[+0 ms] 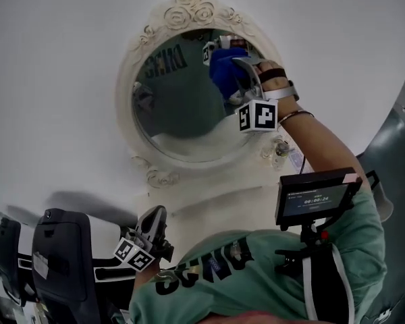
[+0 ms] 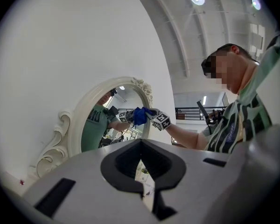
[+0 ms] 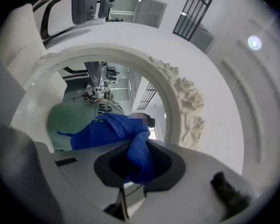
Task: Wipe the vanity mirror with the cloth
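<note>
While left hand-held gripper (image 1: 152, 225) hangs closed, right hand-held gripper (image 1: 246, 79) clamps cloth (image 1: 224, 69) against mirror (image 1: 182, 106).

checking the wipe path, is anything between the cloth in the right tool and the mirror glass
Nothing visible does. The right tool holds the blue cloth right up against the glass of the vanity mirror, near its upper right edge.
</note>
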Motion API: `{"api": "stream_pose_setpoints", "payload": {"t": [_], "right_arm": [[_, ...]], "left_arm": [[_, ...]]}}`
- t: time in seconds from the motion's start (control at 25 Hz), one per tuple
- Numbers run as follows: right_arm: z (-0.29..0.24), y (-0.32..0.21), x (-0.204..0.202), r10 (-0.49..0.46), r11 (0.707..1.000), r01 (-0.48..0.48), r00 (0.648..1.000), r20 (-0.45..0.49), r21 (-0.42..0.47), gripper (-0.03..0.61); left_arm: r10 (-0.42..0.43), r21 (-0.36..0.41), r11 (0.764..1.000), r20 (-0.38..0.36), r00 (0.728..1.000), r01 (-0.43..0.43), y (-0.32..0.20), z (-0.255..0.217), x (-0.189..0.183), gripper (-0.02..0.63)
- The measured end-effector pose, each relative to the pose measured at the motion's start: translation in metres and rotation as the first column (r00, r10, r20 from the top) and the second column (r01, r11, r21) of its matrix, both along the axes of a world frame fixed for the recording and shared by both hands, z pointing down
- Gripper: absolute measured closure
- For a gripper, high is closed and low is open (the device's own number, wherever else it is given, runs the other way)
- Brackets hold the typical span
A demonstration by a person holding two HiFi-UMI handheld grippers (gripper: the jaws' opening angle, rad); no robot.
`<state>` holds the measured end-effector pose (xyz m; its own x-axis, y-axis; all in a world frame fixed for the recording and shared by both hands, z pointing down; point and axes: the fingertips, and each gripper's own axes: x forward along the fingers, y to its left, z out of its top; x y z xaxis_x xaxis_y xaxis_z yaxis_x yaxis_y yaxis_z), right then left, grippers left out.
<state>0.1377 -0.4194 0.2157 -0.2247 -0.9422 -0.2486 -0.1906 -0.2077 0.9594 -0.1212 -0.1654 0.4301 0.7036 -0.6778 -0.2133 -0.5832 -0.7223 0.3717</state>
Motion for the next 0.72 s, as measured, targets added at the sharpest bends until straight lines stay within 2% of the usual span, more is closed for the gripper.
{"api": "stream_pose_setpoints", "payload": {"t": [0.2,0.4,0.6,0.72], "right_arm": [[-0.061,0.003,-0.023,0.01,0.985,0.012,0.992,-0.128,0.171,0.528],[-0.1,0.019,-0.054,0.021,0.951,0.055,0.97,-0.241,0.304,0.528],[-0.118,0.018,-0.062,0.084,0.929,0.02,0.961,-0.263,0.37,0.526],[-0.113,0.011,-0.048,0.118,0.931,-0.032,0.969,-0.217,0.363,0.528]], "left_arm": [[-0.021,0.016,1.0,-0.003,1.0,0.021,0.002,-0.006,-0.003,0.604],[-0.024,0.025,0.999,-0.013,1.0,0.024,0.009,-0.017,0.001,0.604],[-0.023,0.034,0.999,-0.022,0.999,0.024,0.011,-0.022,0.006,0.604],[-0.022,0.027,0.999,-0.021,1.0,0.022,0.011,-0.019,0.002,0.604]]}}
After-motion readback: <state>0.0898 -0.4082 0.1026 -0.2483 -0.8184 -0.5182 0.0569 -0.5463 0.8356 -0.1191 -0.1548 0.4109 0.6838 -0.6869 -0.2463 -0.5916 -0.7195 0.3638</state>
